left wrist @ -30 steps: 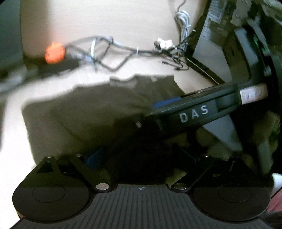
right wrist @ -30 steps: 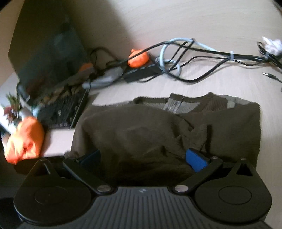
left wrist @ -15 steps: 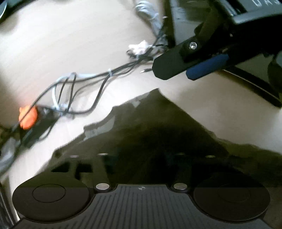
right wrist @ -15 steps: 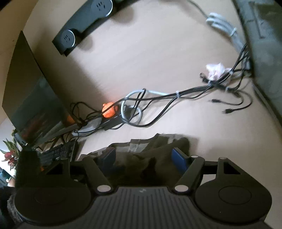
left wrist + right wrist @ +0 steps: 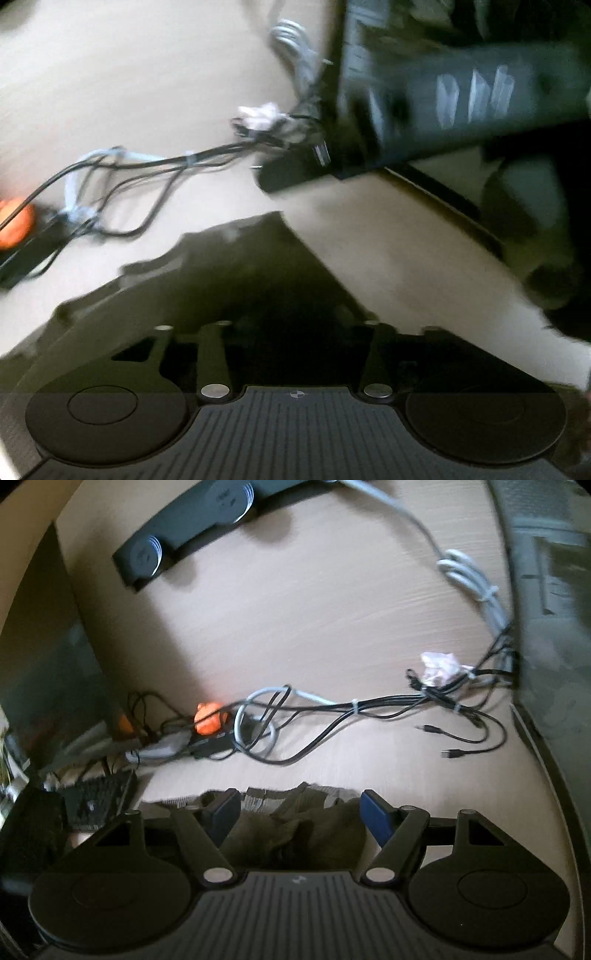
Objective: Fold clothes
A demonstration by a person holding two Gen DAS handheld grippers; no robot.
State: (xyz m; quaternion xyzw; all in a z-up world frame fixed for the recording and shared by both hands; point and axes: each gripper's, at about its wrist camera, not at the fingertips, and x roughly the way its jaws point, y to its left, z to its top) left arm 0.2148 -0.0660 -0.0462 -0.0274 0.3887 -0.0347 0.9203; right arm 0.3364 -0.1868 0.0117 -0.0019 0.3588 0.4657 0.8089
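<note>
Your right gripper [image 5: 299, 812] is standing with its jaws wide apart, the two blue pads on either side of a bunched part of the dark olive garment [image 5: 295, 830], which is lying on the pale table [image 5: 314, 627] right under the tool. Nothing is being pinched there: cloth is showing between the pads, but they are not pressing on it.

Your left gripper [image 5: 291, 332] is harder to read. Its fingers are disappearing into the dark cloth [image 5: 240, 280], which is rising toward the camera in a peak, so I cannot tell whether this claw is clamped or loose. The picture is also blurred.

The garment is looking partly gathered, with the striped collar [image 5: 258, 797] at its far edge, close to the tangle of cables [image 5: 332, 709]. This could be a fold that you are laying down, or a fold that you are only picking up; the views are fitting both.

So my advice is careful. If you are carrying an edge over, be keeping it low and taut, so the layer is landing flat and not in wrinkles. Be keeping the cloth away from the cables and the loose plugs [image 5: 443, 746], which could catch it. Be moving slower, because the left view is smearing.
</note>
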